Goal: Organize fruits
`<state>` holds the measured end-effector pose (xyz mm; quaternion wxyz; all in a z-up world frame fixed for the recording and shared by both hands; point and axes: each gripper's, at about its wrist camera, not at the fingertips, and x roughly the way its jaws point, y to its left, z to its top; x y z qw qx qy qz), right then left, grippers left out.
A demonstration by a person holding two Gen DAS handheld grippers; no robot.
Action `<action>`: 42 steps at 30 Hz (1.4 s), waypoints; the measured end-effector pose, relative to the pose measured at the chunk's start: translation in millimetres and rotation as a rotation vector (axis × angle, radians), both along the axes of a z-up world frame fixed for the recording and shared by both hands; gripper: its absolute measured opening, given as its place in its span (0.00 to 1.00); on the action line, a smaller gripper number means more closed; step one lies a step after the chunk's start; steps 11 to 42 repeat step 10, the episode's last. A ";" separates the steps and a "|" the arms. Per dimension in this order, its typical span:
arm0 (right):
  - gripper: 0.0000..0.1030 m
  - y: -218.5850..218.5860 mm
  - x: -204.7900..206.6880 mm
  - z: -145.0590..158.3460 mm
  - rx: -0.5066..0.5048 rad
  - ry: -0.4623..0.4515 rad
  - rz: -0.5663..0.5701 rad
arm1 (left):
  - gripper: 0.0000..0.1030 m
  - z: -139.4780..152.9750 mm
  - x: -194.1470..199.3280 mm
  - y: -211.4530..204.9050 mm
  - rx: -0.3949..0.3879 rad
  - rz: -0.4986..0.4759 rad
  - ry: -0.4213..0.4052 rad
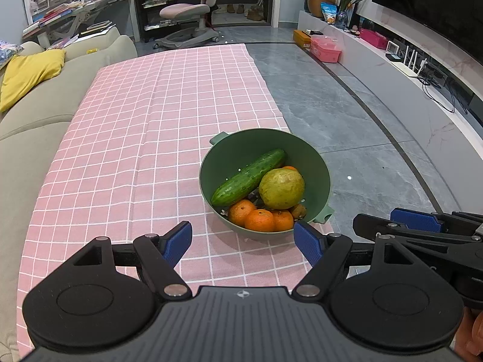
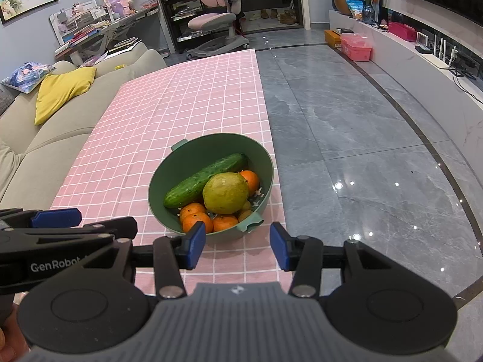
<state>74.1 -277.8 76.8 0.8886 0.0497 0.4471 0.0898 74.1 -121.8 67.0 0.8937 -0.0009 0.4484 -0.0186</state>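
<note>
A green bowl stands near the right edge of the pink checked tablecloth. In it lie a cucumber, a large yellow-green fruit, several mandarins and a small brown kiwi. My left gripper is open and empty, just short of the bowl. My right gripper is open and empty, also just short of the bowl. Each gripper shows at the side of the other's view: the right one, the left one.
A beige sofa with a yellow cushion runs along the table's left side. Grey tiled floor lies to the right. A pink chair and a TV bench stand beyond.
</note>
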 end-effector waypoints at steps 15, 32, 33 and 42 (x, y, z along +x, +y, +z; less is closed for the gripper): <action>0.43 -0.4 0.0 -0.3 -0.002 -0.001 0.000 | 0.87 -1.3 1.0 -1.2 -0.004 -0.029 -0.016; 0.43 -0.4 0.0 -0.3 -0.002 -0.001 0.000 | 0.87 -1.3 1.0 -1.2 -0.004 -0.029 -0.016; 0.43 -0.4 0.0 -0.3 -0.002 -0.001 0.000 | 0.87 -1.3 1.0 -1.2 -0.004 -0.029 -0.016; 0.43 -0.4 0.0 -0.3 -0.002 -0.001 0.000 | 0.87 -1.3 1.0 -1.2 -0.004 -0.029 -0.016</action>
